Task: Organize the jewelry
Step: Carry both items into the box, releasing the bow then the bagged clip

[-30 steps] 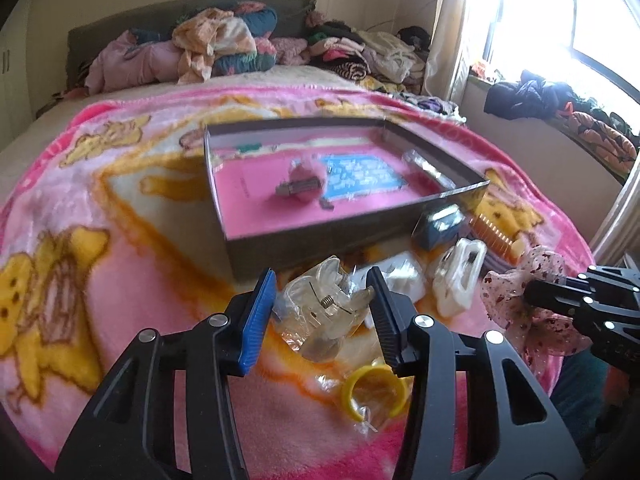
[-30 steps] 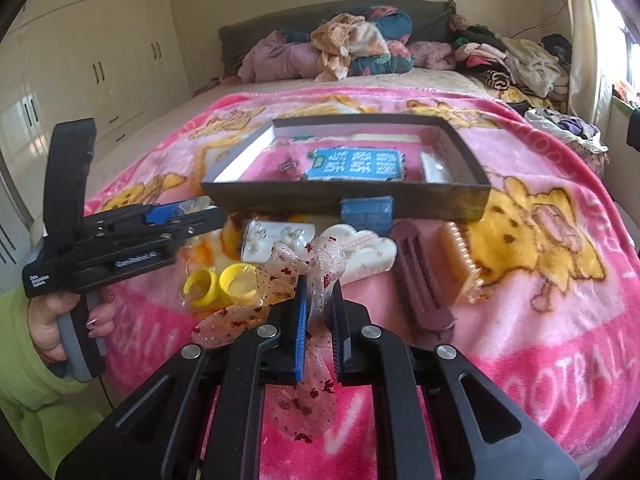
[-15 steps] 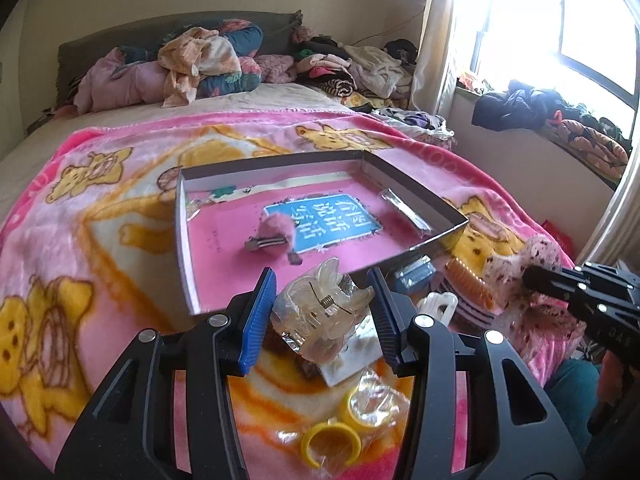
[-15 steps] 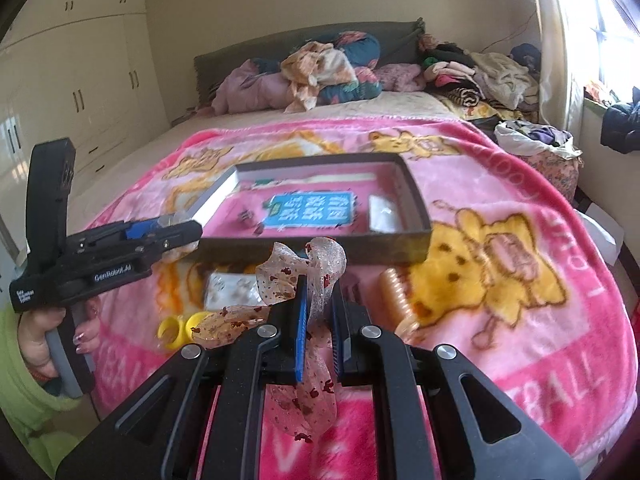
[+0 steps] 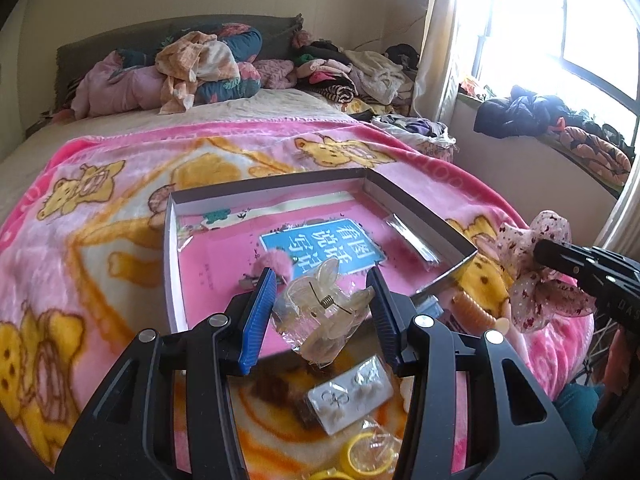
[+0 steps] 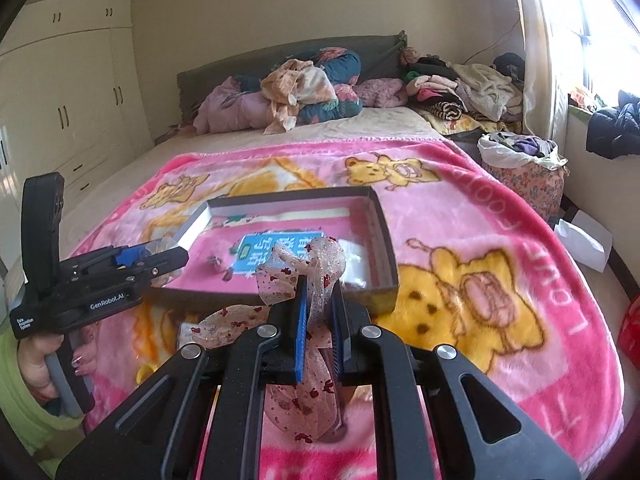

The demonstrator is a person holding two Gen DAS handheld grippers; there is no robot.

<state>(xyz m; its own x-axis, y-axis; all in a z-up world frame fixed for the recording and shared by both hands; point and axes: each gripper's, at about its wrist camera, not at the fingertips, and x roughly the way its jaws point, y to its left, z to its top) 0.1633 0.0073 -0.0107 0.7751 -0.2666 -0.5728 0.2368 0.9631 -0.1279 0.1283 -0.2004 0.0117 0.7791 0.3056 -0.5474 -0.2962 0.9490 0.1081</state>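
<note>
Two pieces aloft, both headed for the box!
We grip the clear claw clip (image 5: 322, 312) in part-open left tongs (image 5: 320, 312); right tongs (image 6: 318, 336), at three o'clock, pinch the speckled bow (image 6: 308, 276) tight above the box (image 5: 424, 216).

Bright daylight pours through the window (image 5: 568, 20) on the right, curtain (image 6: 536, 40) hanging beside it. Cream wardrobe doors (image 6: 68, 92) line the left wall, and heaped clothes (image 6: 296, 88) crowd the dark headboard (image 5: 120, 36) above a pink bear-print blanket (image 6: 480, 240).
</note>
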